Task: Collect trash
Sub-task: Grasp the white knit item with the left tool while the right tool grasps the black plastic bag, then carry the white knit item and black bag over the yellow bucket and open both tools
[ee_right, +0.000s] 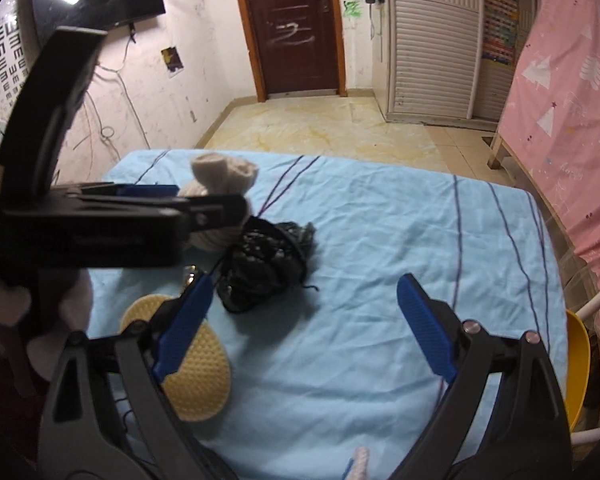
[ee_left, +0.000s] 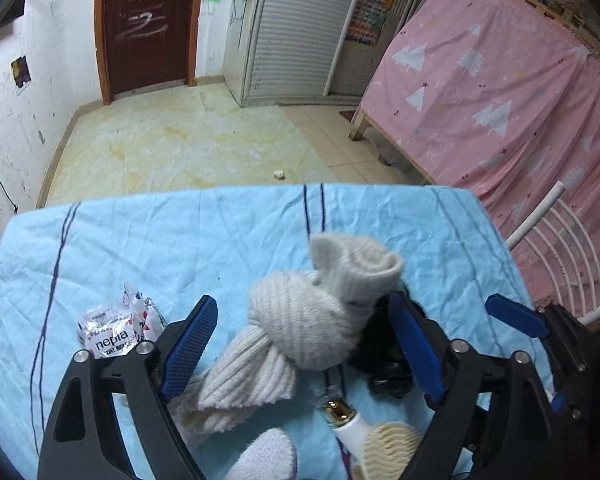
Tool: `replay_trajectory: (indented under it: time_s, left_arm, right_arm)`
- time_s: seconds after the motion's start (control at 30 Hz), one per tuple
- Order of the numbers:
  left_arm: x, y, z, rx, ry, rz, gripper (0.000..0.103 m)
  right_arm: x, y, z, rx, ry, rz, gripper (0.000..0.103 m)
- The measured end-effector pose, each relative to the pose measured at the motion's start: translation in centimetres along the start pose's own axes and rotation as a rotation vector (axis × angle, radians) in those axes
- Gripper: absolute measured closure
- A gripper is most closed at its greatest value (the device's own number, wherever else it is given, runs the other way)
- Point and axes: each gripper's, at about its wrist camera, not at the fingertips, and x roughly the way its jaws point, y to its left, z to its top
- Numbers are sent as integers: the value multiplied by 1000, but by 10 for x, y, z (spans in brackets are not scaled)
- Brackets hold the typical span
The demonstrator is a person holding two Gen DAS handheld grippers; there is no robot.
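Over blue bedding, left hand-held gripper (ee_left: 304, 340) straddles knotted sock (ee_left: 300, 320), unclamped.

Left gripper (ee_left: 300, 344) and right gripper (ee_right: 304, 328) both angle downward, jaws seemingly apart.

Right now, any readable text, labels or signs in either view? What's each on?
"nepia": crumpled wrapper on the blue sheet; smaller print beneath it unreadable.
Rows of "E" shapes: eye chart on the wall.
Colourful wall poster: too small to read.
White scrawl on door: no legible word.

Black angular claw (ee_left: 304, 344) arms; blue cross-hatched pads (ee_left: 188, 344); silver round screws (ee_left: 81, 356) at the joints
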Motion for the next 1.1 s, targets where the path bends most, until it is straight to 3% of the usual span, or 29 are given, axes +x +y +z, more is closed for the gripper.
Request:
replay_trajectory:
  time_s: [0.03,0.1,0.37,0.67,0.73,0.9,1.1]
  left_arm:
    - [3,0,-2,0,11,-7,47]
    - [7,3,-4,-3,20,-40,52]
    - [3,8,-4,-17,-9,-71,54]
    - [-47,12,3,-66,-233,-155,54]
    - [-57,11,3,-76,-271,-168,54]
    - [-70,4,1,-82,-301,-161,54]
    - [-80,-1,-5,-82,-309,-155,53]
  right_arm:
    - [2,2,1,-4,4,0,13]
    - [6,5,3,-14,14,-2,13]
    - [26,17,11,-39,49,-7,13]
    - [44,17,18,-23,83,-8,14]
    - [45,15,18,-13,90,18,33]
    - [40,6,20,36,70,47,63]
    - [16,0,23,55,-13,31,69]
